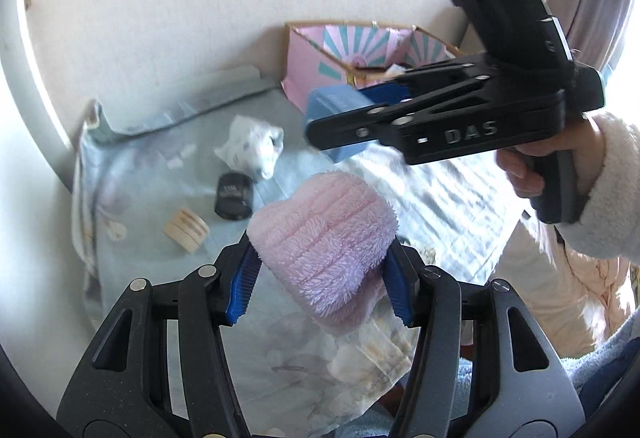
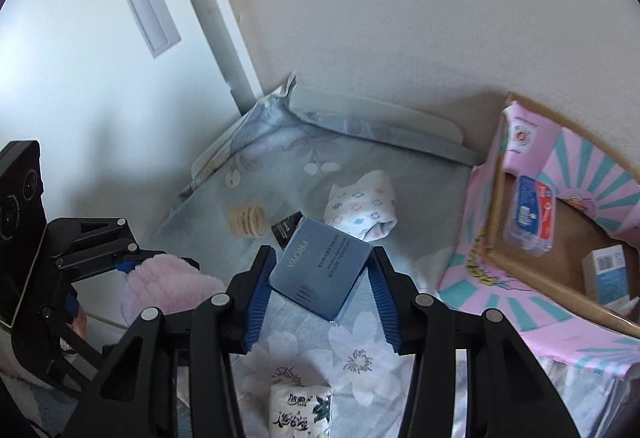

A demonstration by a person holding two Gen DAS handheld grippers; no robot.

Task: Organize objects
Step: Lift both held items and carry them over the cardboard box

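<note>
My left gripper (image 1: 320,278) is shut on a fluffy pink sock (image 1: 324,234), lifted above the floral bedsheet (image 1: 152,177). In the right wrist view that sock (image 2: 168,286) shows at the left, held by the left gripper (image 2: 132,270). My right gripper (image 2: 320,298) is shut on a blue box marked PROYA (image 2: 320,270), held off the sheet. The left wrist view shows the same blue box (image 1: 332,105) between the right gripper's fingers (image 1: 340,125), with a hand on its handle. A pink and teal cardboard box (image 2: 560,302) stands open at the right.
On the sheet lie a white patterned sock (image 2: 360,209), a beige round jar (image 2: 248,222), a black jar (image 1: 234,195) and a tissue pack (image 2: 300,410). The cardboard box (image 1: 360,49) holds a plastic packet (image 2: 532,217) and a small carton (image 2: 608,274). Walls close the far side.
</note>
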